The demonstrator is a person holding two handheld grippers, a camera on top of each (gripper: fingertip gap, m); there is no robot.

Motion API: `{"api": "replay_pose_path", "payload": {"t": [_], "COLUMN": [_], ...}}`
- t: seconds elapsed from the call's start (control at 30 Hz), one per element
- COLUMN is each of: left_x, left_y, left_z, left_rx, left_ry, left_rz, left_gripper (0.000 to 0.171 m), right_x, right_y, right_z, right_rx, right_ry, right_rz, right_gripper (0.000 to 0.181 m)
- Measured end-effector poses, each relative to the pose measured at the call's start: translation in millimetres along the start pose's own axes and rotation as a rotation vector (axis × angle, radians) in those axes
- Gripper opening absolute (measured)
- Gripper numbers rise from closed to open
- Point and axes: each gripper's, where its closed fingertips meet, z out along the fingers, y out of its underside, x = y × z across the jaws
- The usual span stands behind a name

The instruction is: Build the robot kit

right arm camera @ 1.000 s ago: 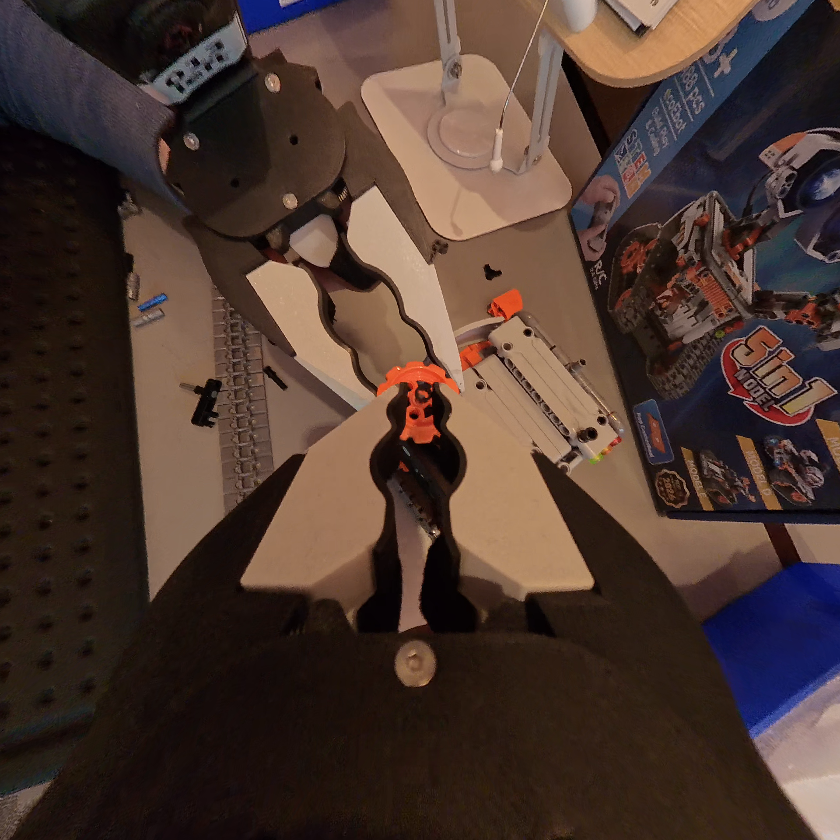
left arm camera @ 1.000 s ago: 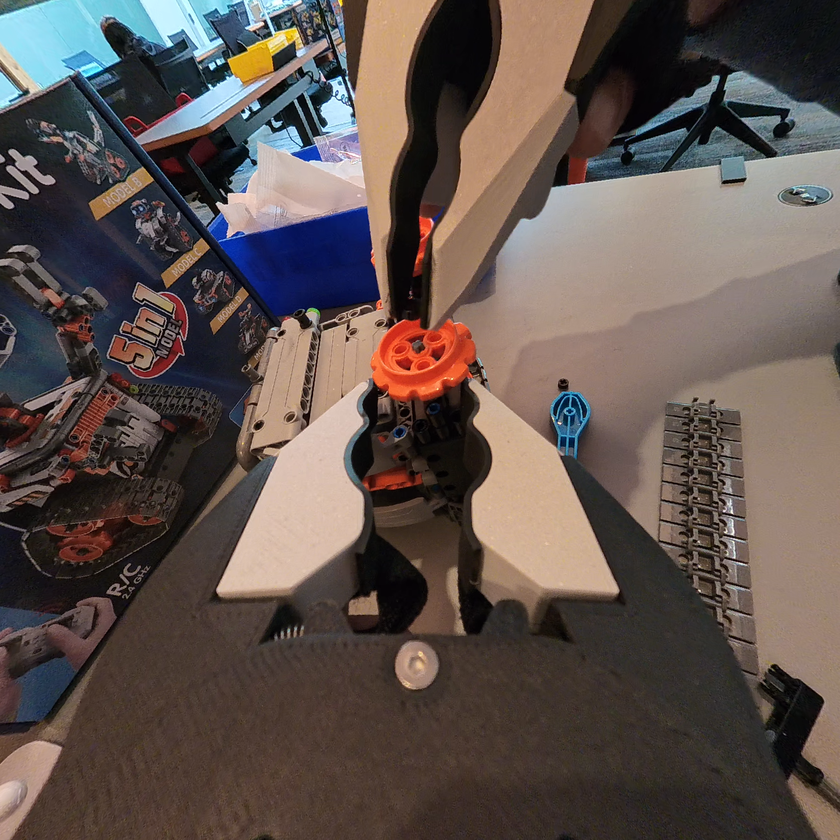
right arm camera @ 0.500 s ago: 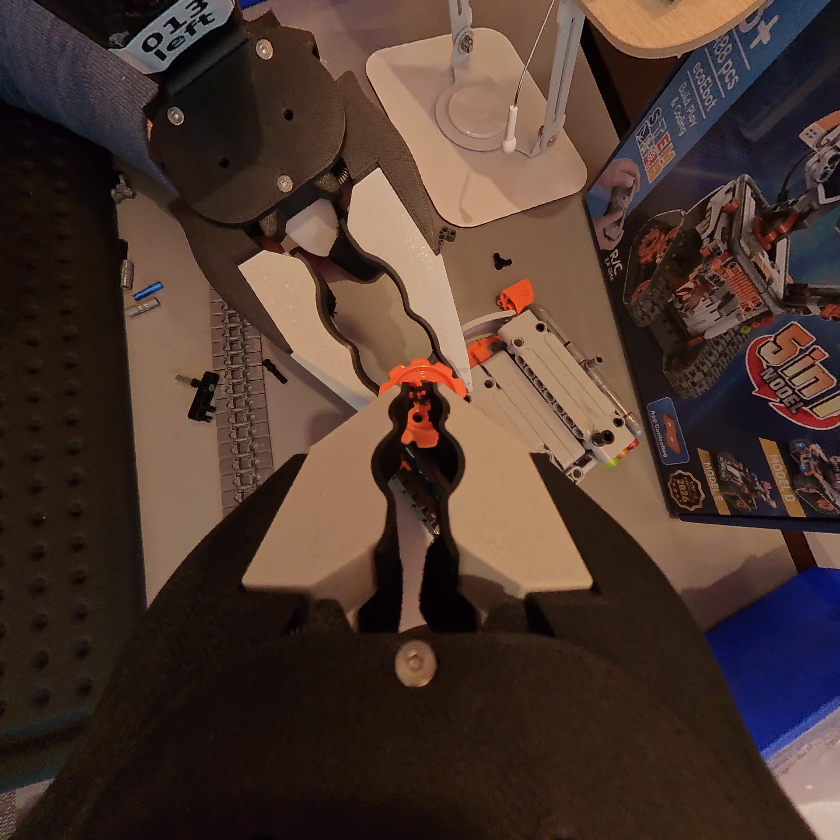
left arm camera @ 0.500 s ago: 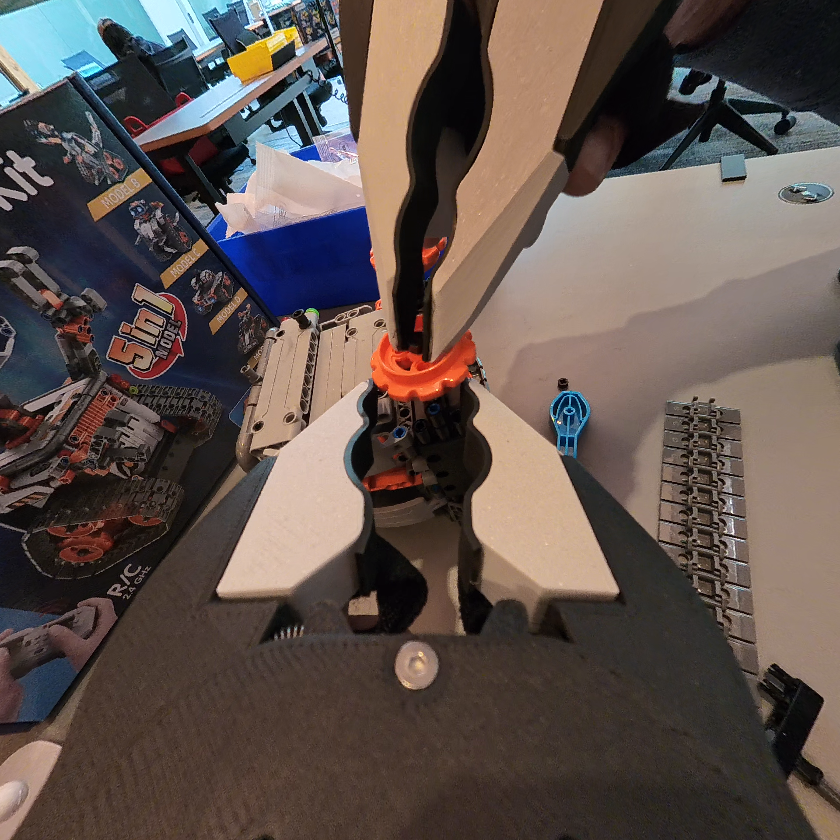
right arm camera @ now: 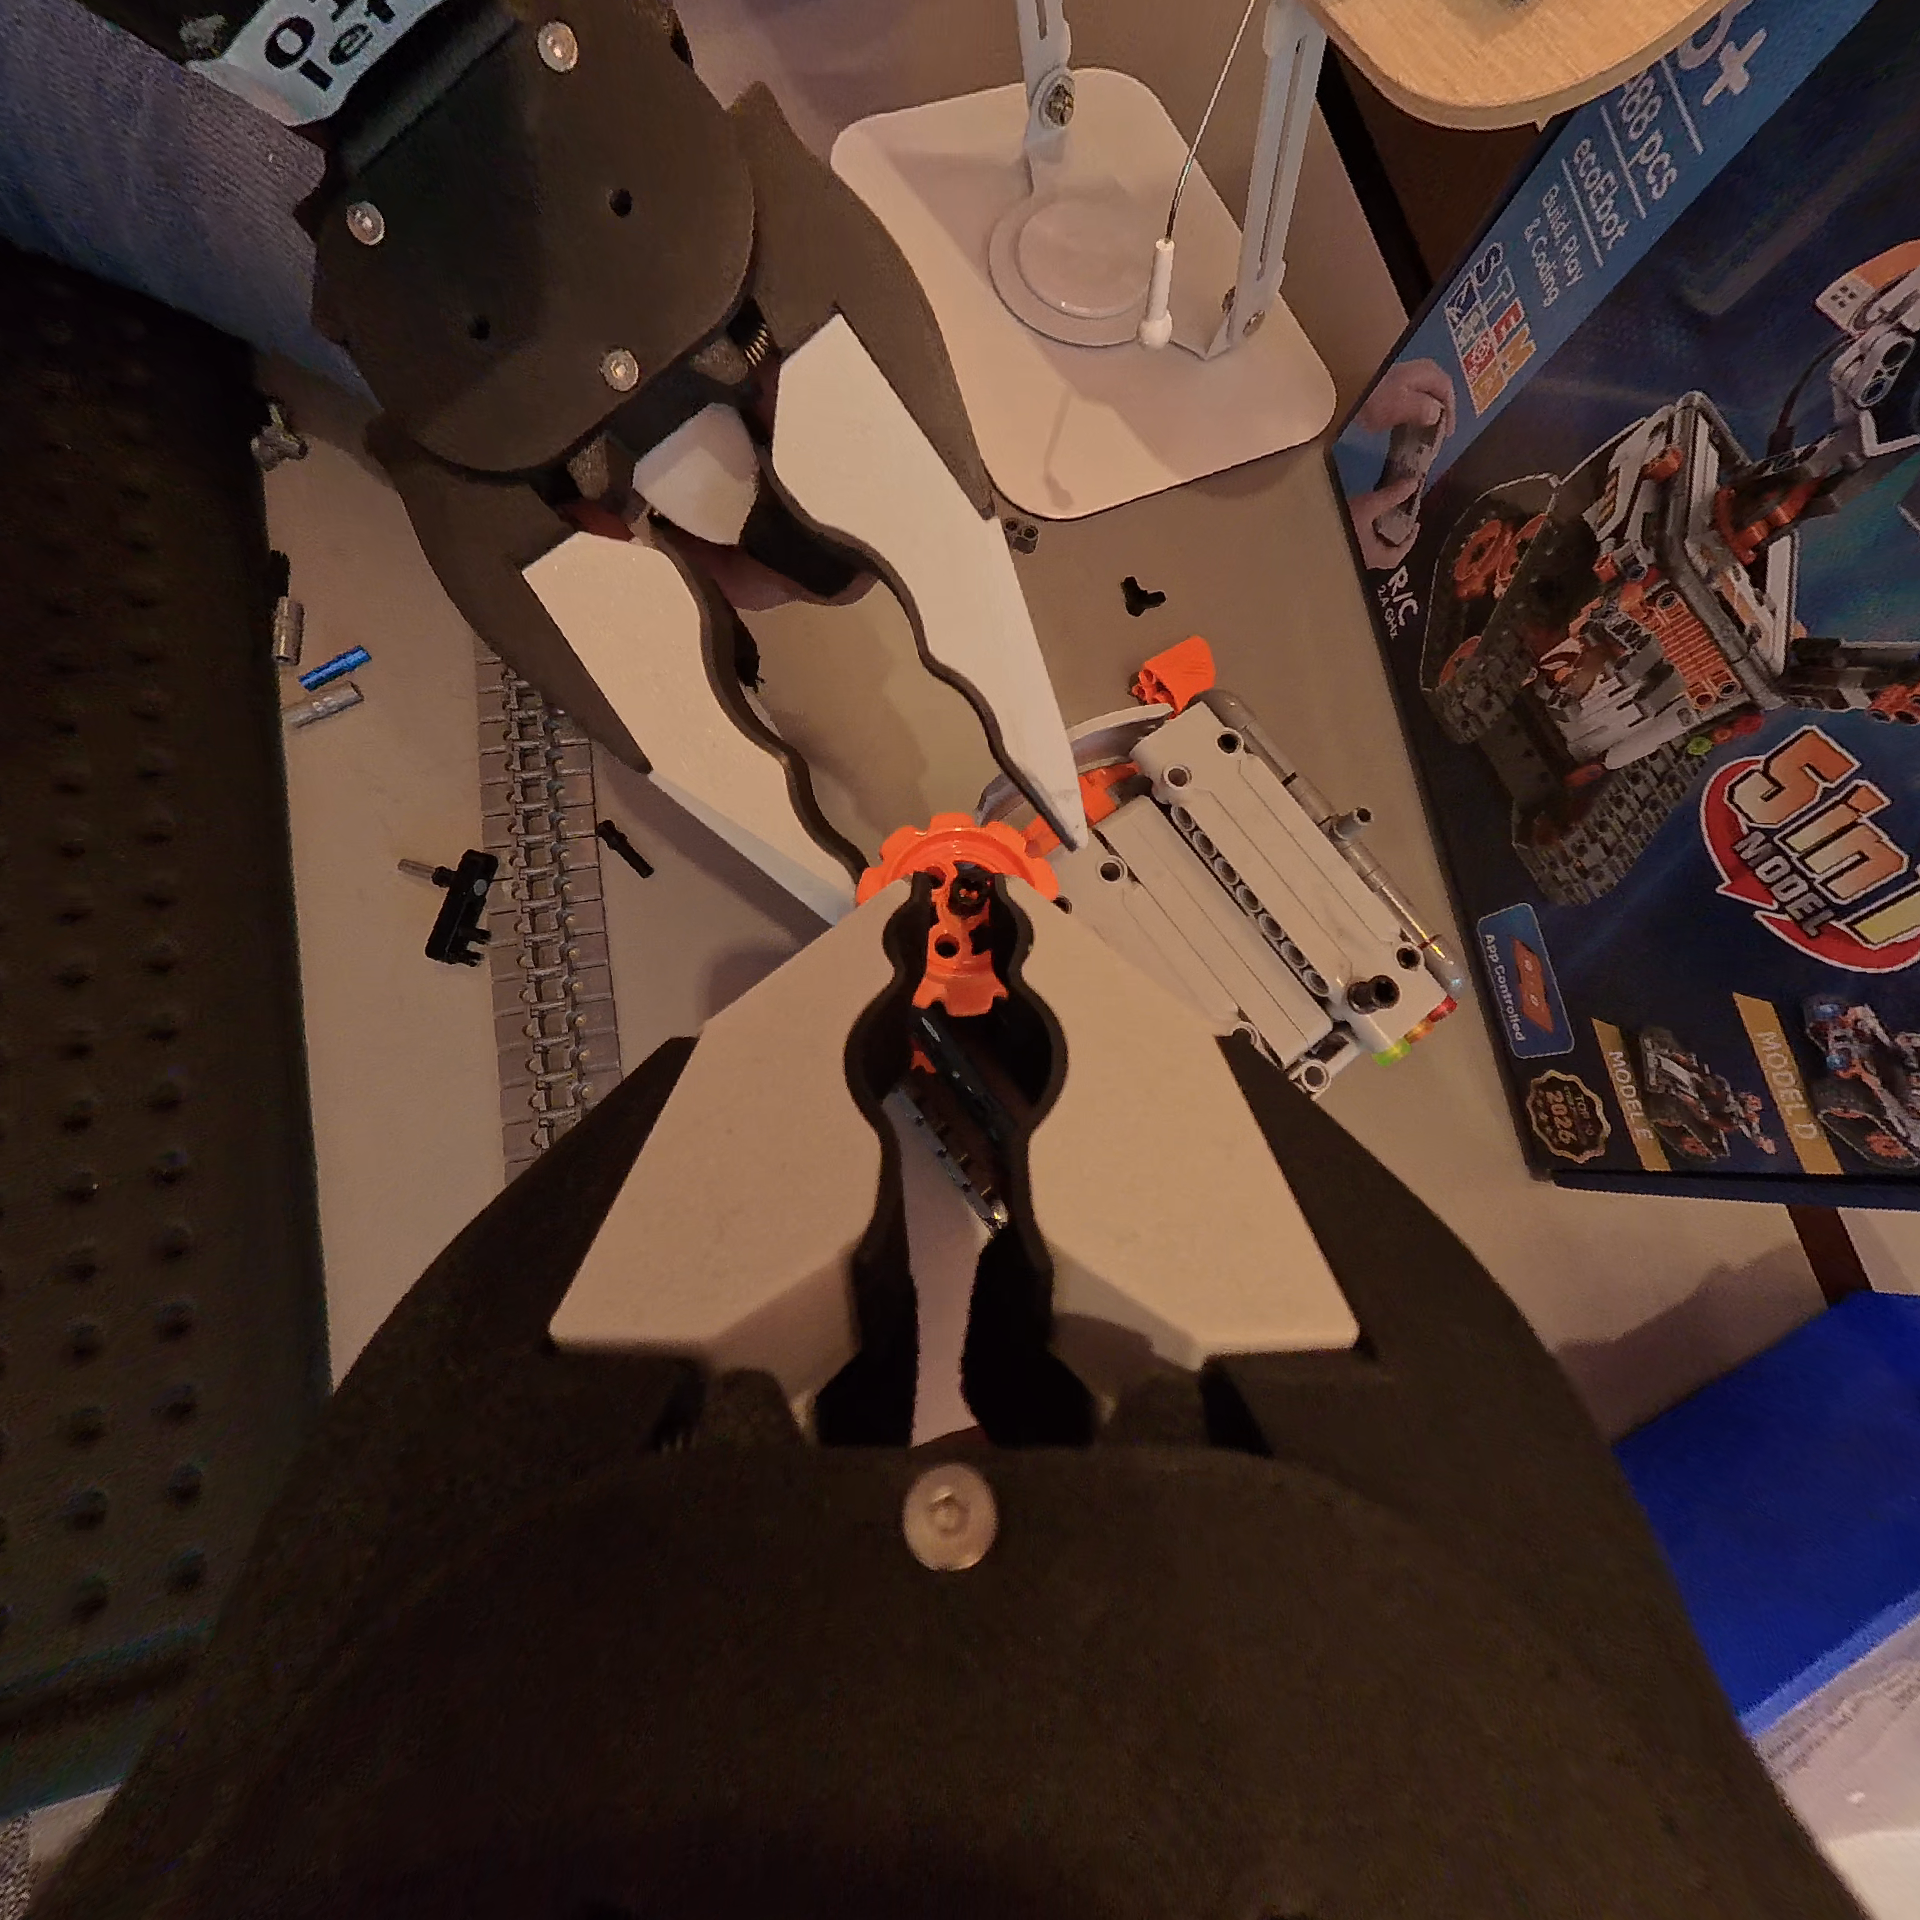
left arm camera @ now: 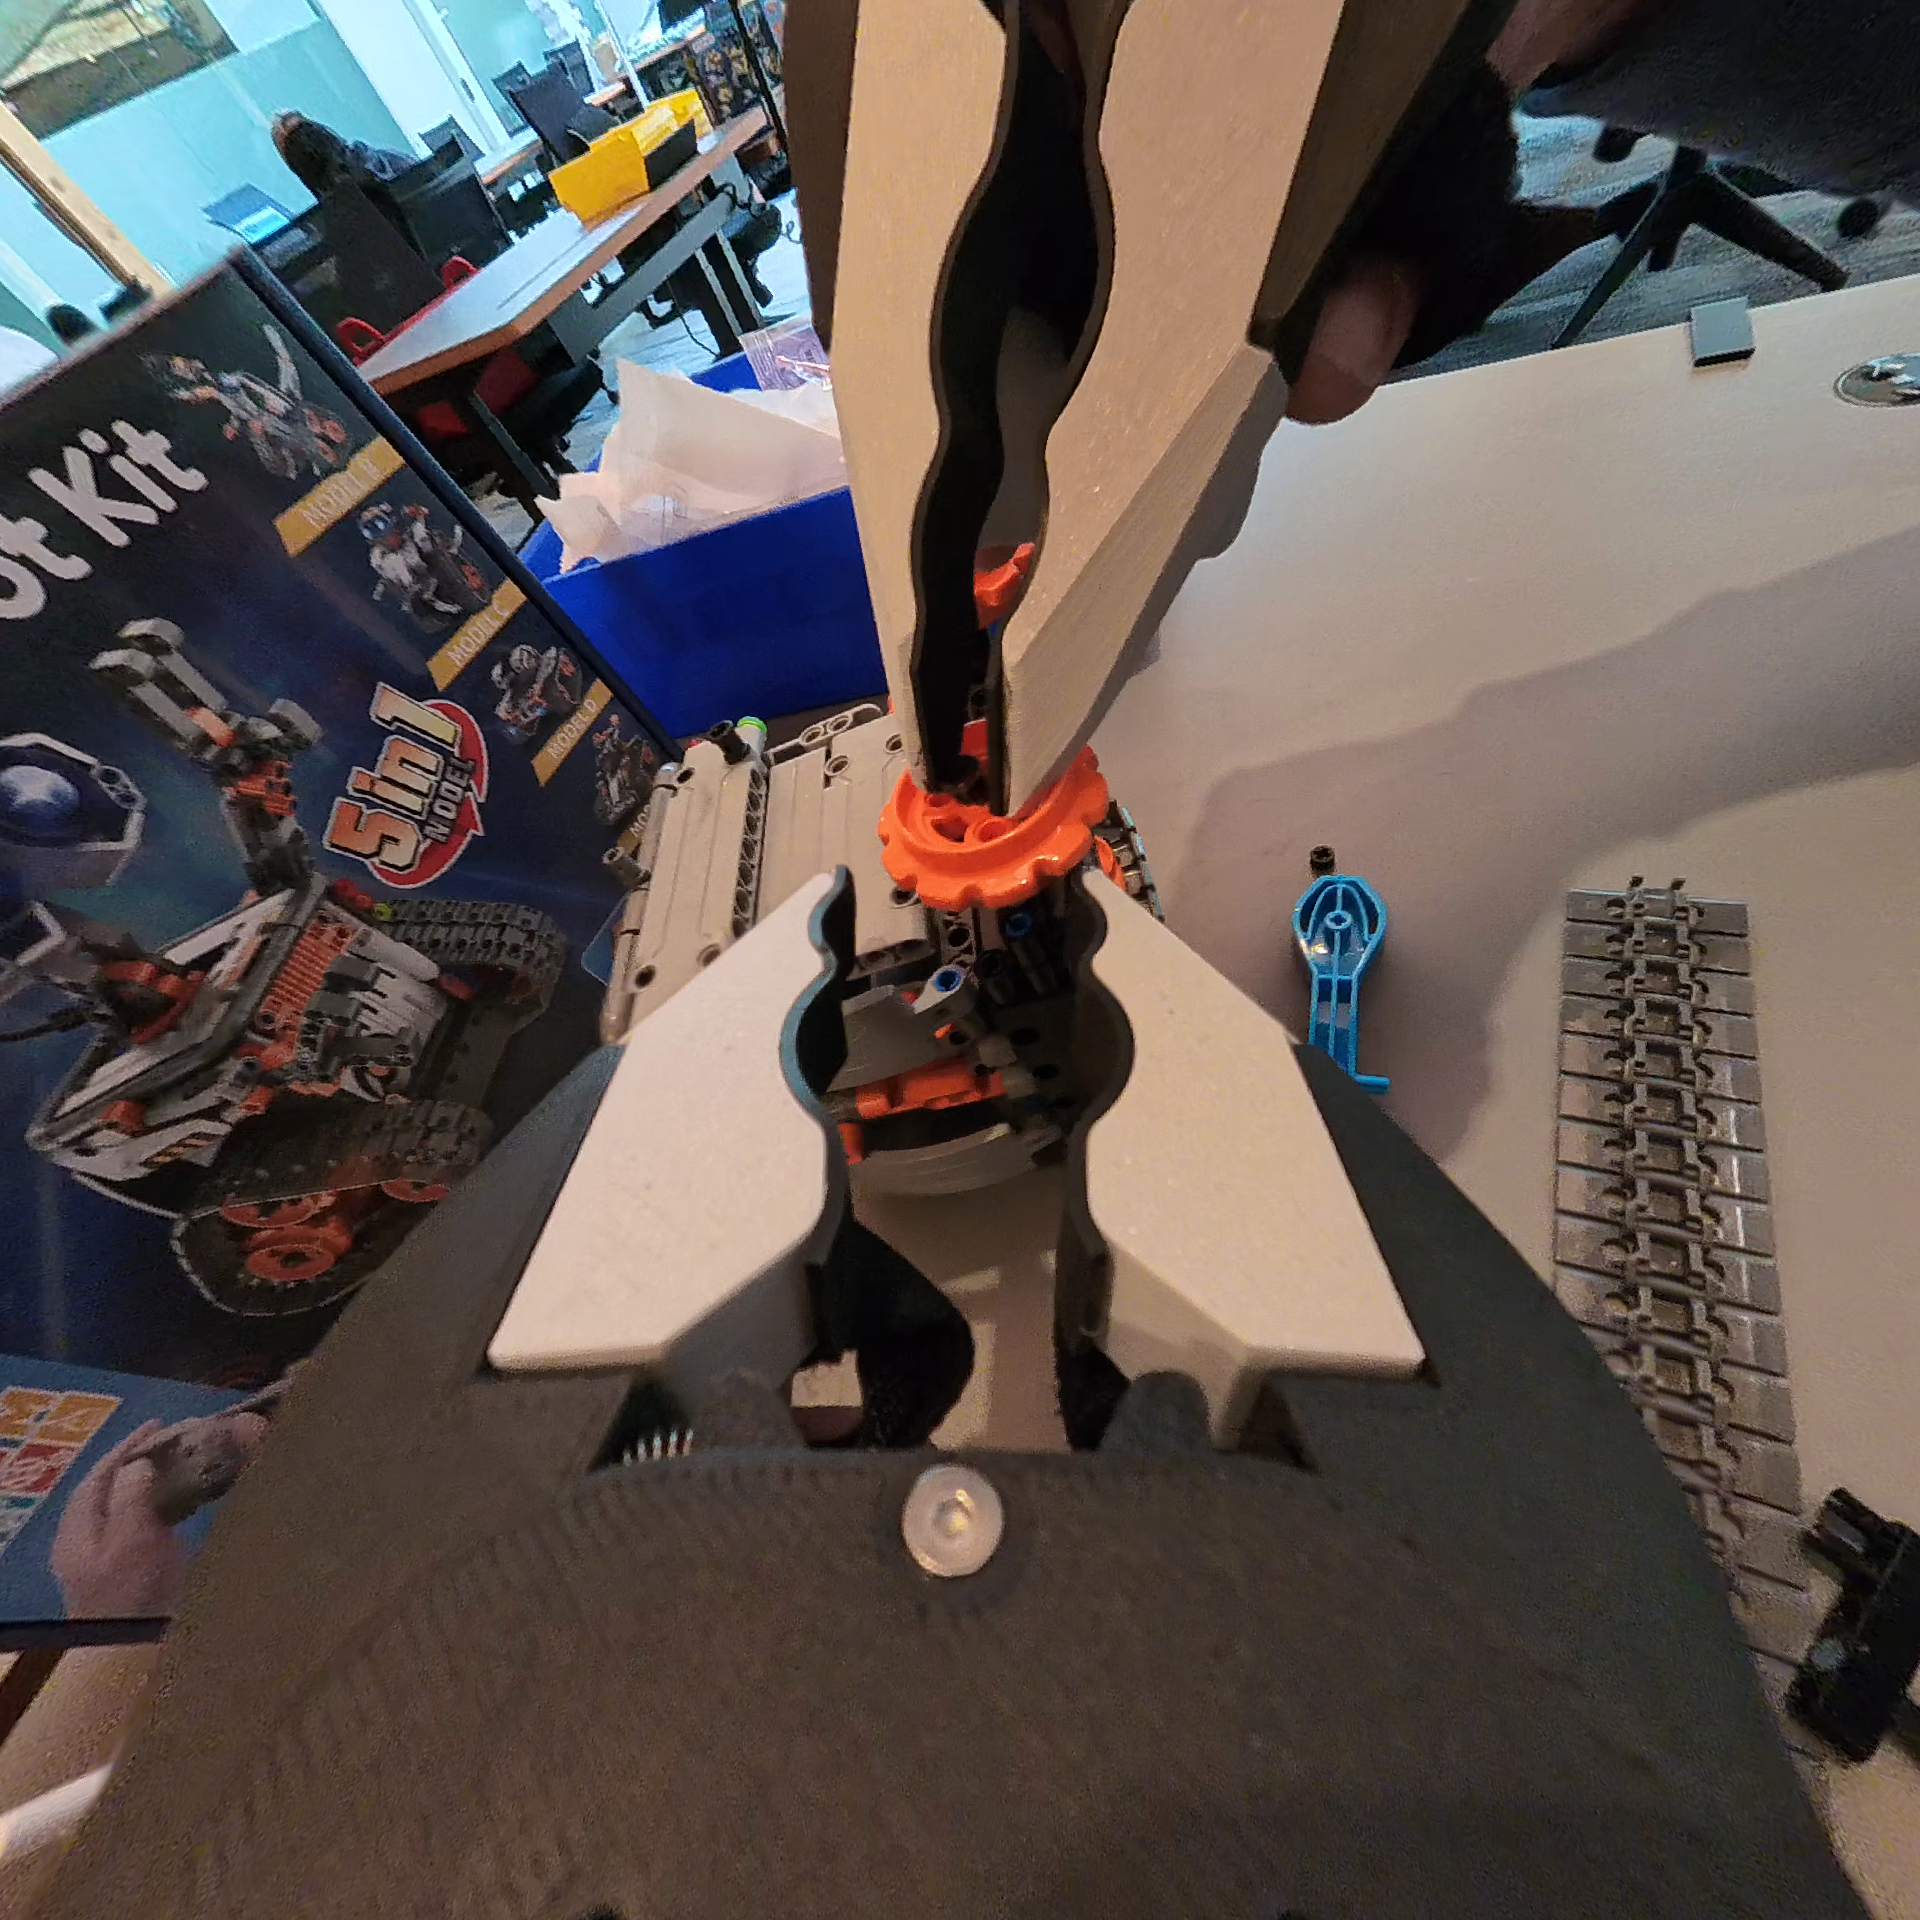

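At frame centre on the tabletop (left arm camera: 1558, 623), the left gripper (left arm camera: 961, 904) has its fingers clamped around a grey-and-orange brick assembly (left arm camera: 935, 1039). From above, the right gripper (left arm camera: 961, 774) pinches a small orange gear (right arm camera: 951, 961) against the orange sprocket wheel (left arm camera: 987, 836).

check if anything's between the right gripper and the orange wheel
Nothing visible: the right gripper, pinching what looks like a black pin, has its tips on the orange wheel, atop the assembly clamped by the left gripper.

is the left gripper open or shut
Shut on the brick assembly: the left gripper has its fingers clamped either side of the brick assembly, under the orange sprocket.
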Motion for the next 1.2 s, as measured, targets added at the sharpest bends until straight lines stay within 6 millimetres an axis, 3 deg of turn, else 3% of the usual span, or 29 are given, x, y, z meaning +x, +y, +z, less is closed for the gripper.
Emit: {"api": "replay_pose_path", "payload": {"t": [0.1,0.27,0.37,0.5,1.2], "left_x": [-5,2,11,15,15], "left_y": [-5,-24,-24,-21,-23], "left_z": [-8,-17,-14,-10,-2], "left_rx": [0.032,0.113,0.103,0.096,0.002], "left_ry": [-0.03,-0.119,-0.125,-0.101,-0.054], "left_rz": [0.069,0.36,0.471,0.484,0.611], "left_gripper": [0.045,0.04,0.035,0.027,0.022], "right_x": [0,0,0,-1,1], "right_y": [0,0,0,0,8], "right_z": [0,0,0,0,-12], "right_rx": [0.007,0.019,0.029,0.03,0.083], "right_ry": [-0.001,-0.007,-0.012,-0.011,0.026], "right_rz": [0.001,0.01,0.017,0.016,0.046], "right_gripper": [0.007,0.008,0.008,0.007,0.008]}}
